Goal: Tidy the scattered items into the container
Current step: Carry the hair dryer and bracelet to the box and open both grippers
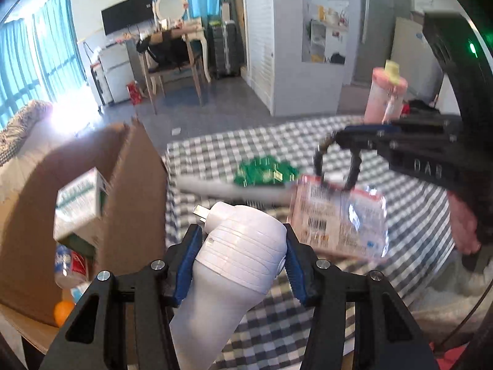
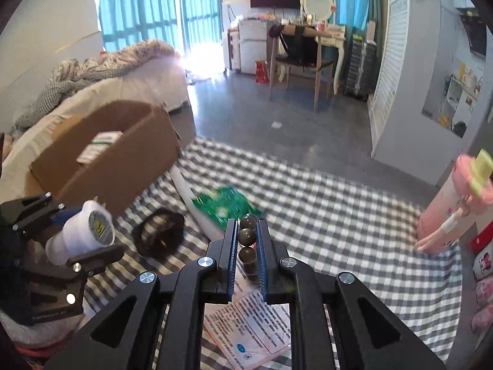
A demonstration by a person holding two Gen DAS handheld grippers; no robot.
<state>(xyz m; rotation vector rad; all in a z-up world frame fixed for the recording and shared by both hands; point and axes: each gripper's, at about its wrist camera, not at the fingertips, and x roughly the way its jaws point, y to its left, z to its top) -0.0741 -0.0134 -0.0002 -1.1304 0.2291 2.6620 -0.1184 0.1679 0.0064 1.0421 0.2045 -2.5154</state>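
The fingers of the left gripper (image 1: 243, 243) clamp a rigid, smooth white plug adapter (image 1: 234, 252) around its ribbed body, likely light but slippery, while the right gripper (image 2: 248, 240) pinches a hard bead bracelet (image 2: 248, 237).

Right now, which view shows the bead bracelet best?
The right wrist view: the bead bracelet sits centred between the right gripper fingers, three dark beads sharp. The left wrist view shows it only as a thin blurred loop dangling over the packet.
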